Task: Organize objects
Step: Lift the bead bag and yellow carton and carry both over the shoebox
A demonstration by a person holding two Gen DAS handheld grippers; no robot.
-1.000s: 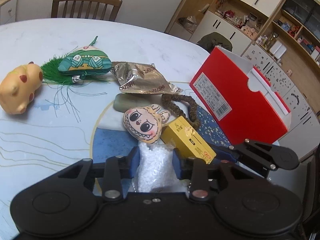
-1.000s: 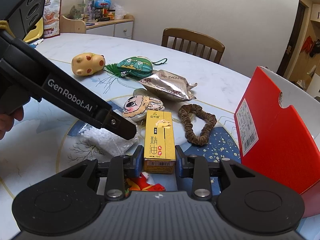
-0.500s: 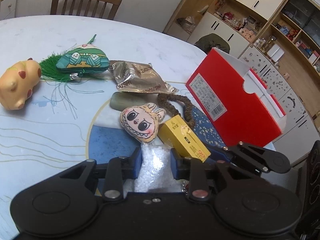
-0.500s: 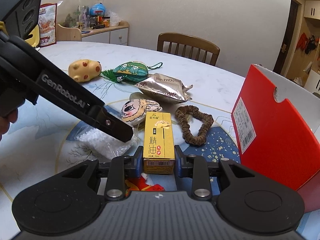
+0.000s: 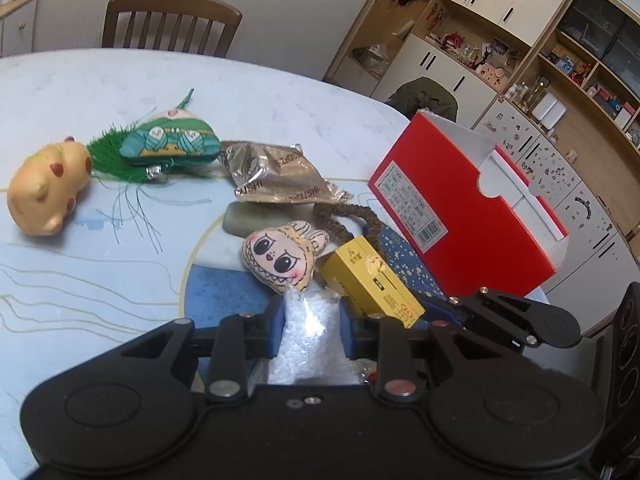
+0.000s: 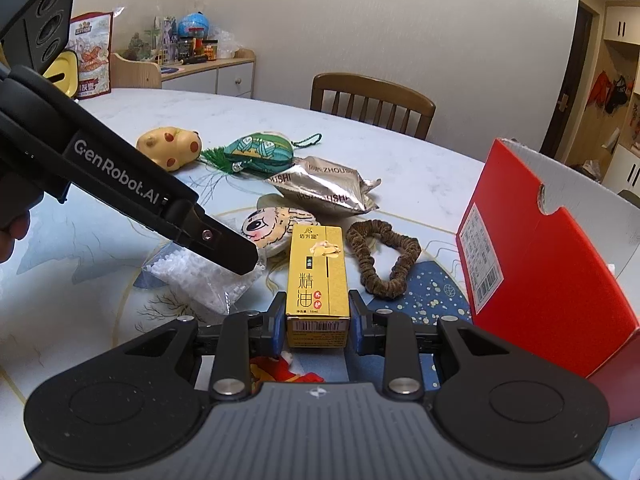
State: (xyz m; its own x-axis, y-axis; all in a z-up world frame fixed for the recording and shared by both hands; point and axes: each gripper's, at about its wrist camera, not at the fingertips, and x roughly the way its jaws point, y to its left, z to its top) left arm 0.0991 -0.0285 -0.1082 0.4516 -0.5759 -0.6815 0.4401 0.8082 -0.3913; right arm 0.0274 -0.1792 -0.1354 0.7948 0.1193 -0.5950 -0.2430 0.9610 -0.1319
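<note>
Pinching a limp bag of white pellets (image 5: 308,336), the left gripper (image 5: 310,326) holds it low over the table (image 5: 80,280); light, saggy, best taken near its neck. Right gripper (image 6: 318,320) clamps the stiff yellow carton (image 6: 316,276) at its near end, level. Beyond, the red box (image 6: 540,264) stands open-topped.

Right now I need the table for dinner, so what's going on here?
A person is sorting clutter with two handheld grippers. The left gripper is closed on a bag of white beads; the right gripper brackets a yellow box, both still on the table. Toys, a foil packet and a scrunchie wait beside the red box.
</note>
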